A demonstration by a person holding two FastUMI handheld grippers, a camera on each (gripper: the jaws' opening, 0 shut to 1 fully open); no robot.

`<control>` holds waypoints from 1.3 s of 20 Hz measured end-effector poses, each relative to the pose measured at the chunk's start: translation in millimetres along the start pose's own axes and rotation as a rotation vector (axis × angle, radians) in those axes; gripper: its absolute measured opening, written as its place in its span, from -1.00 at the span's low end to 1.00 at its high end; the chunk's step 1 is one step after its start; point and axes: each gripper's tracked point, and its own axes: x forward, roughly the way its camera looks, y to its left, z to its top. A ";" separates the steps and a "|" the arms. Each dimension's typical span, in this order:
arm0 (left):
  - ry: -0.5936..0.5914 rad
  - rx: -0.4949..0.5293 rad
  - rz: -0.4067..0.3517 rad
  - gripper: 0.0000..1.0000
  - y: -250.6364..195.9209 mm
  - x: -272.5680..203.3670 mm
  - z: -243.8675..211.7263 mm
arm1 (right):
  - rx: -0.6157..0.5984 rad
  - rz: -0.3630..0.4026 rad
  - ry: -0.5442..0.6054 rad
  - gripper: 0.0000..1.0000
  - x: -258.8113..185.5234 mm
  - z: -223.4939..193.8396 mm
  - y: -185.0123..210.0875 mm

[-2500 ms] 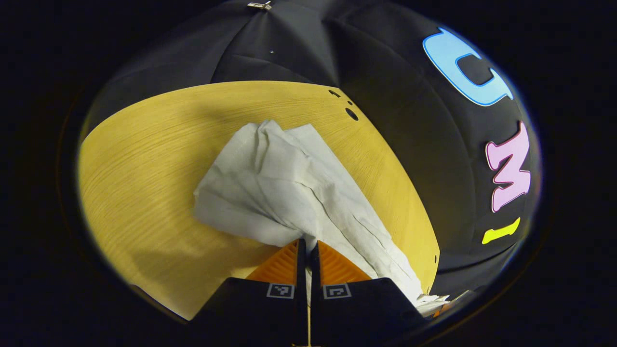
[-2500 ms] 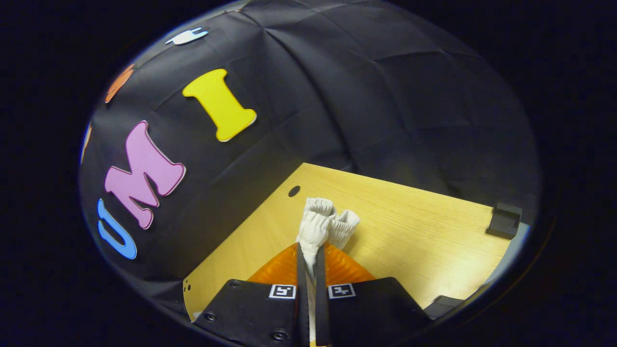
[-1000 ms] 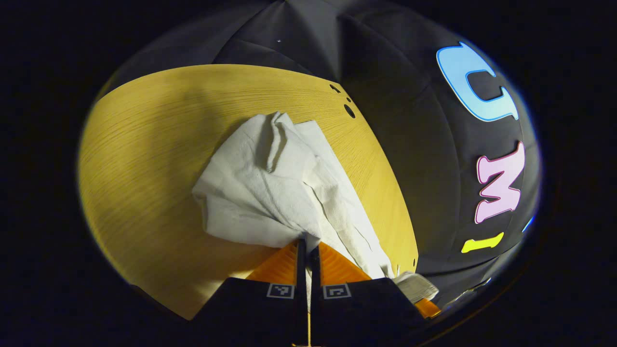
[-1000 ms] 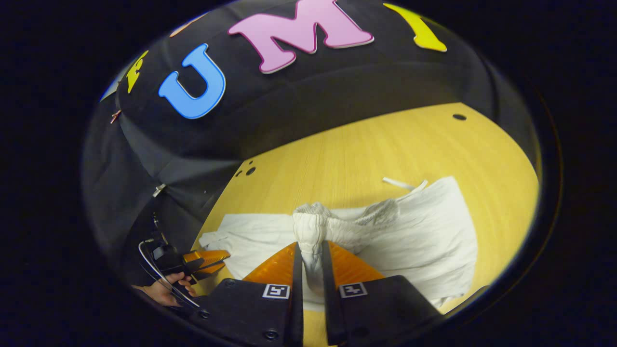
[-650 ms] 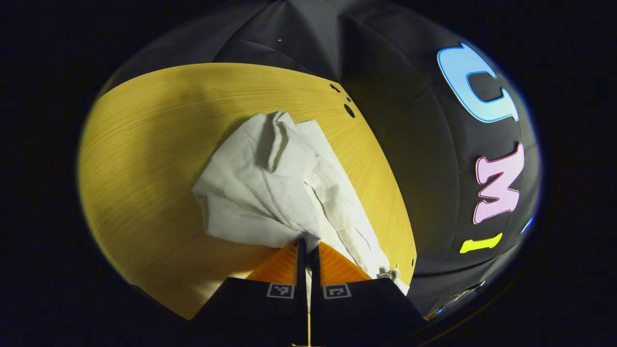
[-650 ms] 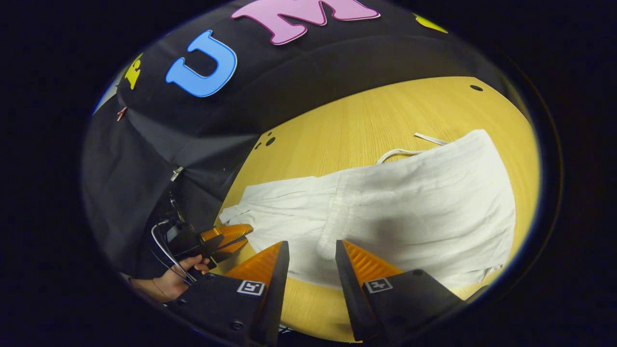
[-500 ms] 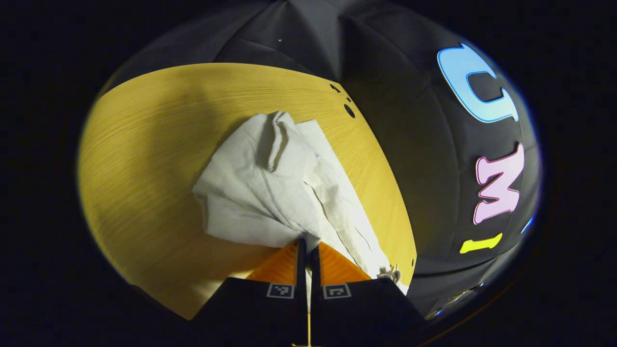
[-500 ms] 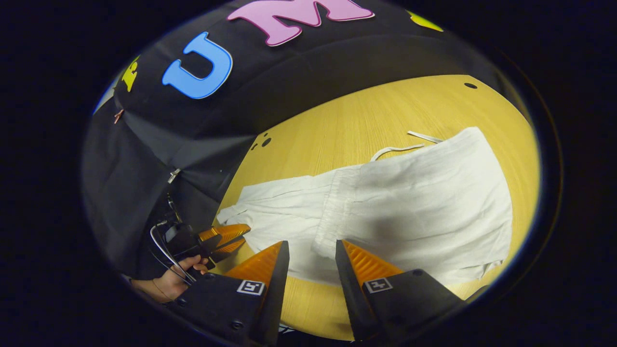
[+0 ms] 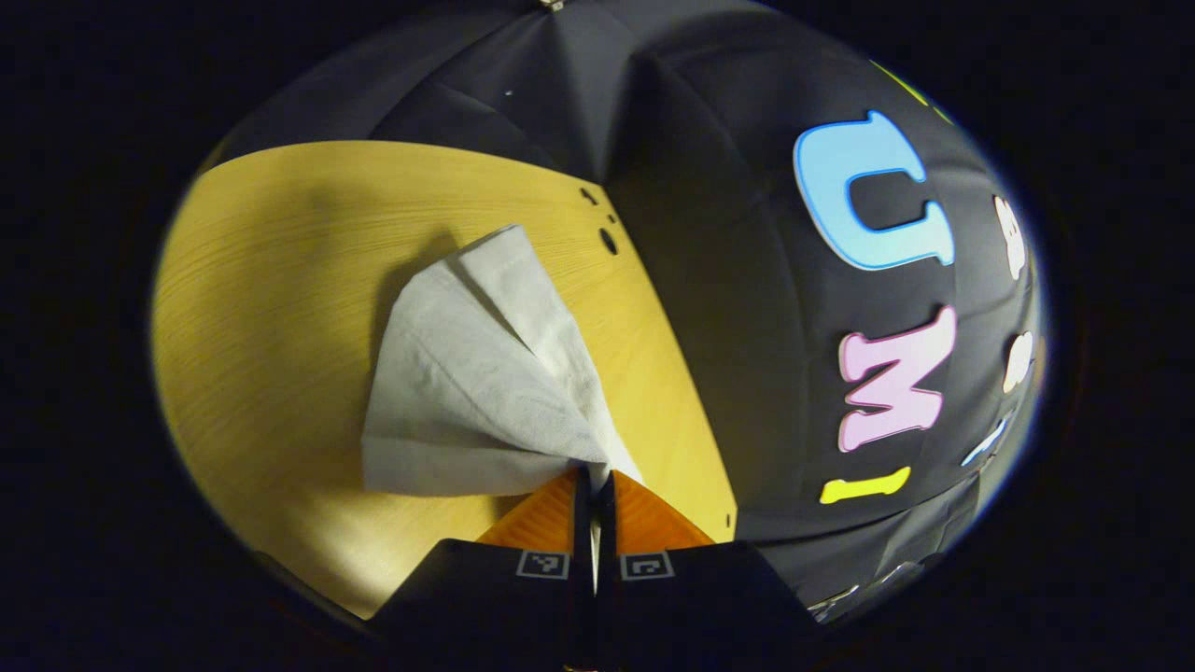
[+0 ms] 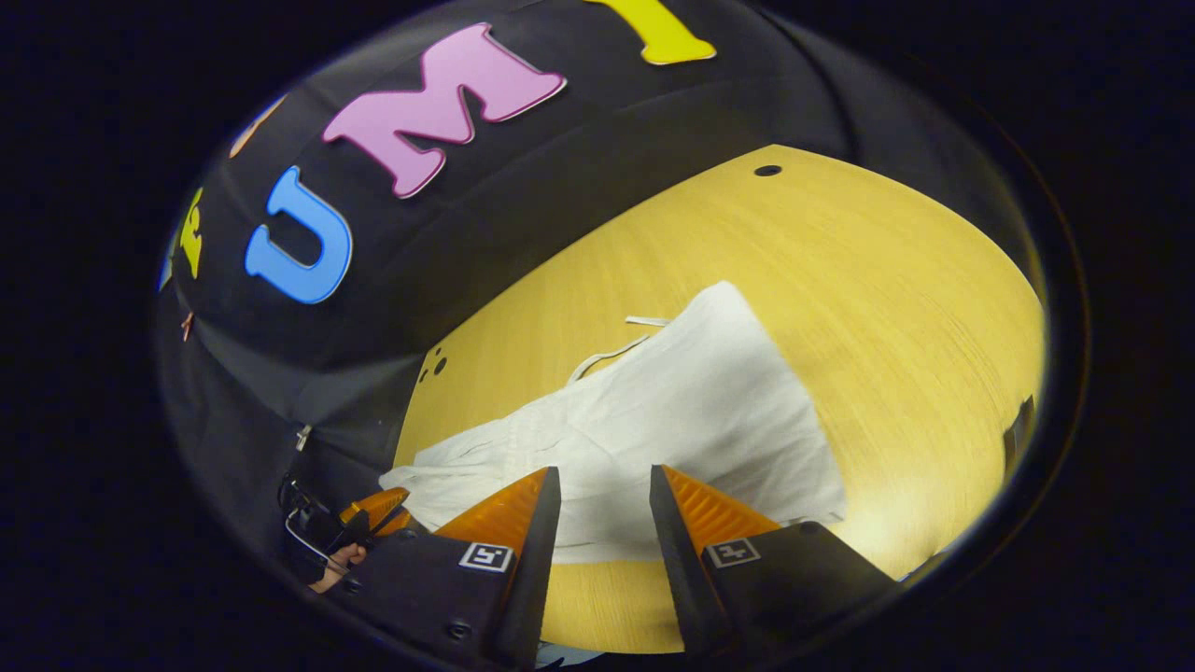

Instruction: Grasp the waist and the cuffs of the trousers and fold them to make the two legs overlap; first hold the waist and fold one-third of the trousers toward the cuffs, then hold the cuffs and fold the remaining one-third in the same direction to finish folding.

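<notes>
The pale wooden table [image 10: 887,308] carries my white crinkled cotton trousers [image 10: 691,420], long axis running from the folded bulk toward my left gripper [image 9: 594,485]. That one is clenched on the cuff end, lifting it. My right gripper [image 10: 605,485] hangs released just above the near edge.

wooden table [image 10: 887,308] — yellow, lit | black cloth wall [image 9: 709,280] — creased

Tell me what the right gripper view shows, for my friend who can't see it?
An open gripper hovers over white trousers lying partly folded on a yellow wooden table. At the lower left, a hand holds the other gripper by the trousers' far end.
</notes>
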 end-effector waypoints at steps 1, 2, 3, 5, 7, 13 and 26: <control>-0.004 0.022 -0.021 -0.89 -10.6 -1.6 -1.6 | 0.018 -0.017 -0.013 0.19 -3.1 5.3 -11.7; -0.006 0.051 -0.039 -0.89 -21.1 -1.6 -2.7 | 0.033 -0.030 -0.025 0.19 -7.1 9.9 -21.0; -0.010 0.082 -0.057 -0.89 -33.3 -2.2 -3.3 | 0.046 -0.041 -0.036 0.19 -11.5 15.6 -30.8; -0.014 0.148 -0.103 -0.89 -65.9 -1.6 -8.7 | 0.064 -0.048 -0.057 0.19 -18.2 26.4 -44.6; -0.003 0.217 -0.139 -0.89 -98.9 -1.3 -20.9 | 0.078 -0.053 -0.081 0.19 -26.5 39.1 -56.2; 0.091 0.427 -0.190 -0.89 -166.3 20.7 -87.8 | 0.111 -0.058 -0.125 0.01 -40.7 61.6 -84.6; 0.328 0.731 -0.092 -0.89 -181.2 85.3 -246.7 | 0.201 -0.069 -0.152 0.19 -54.6 92.2 -141.7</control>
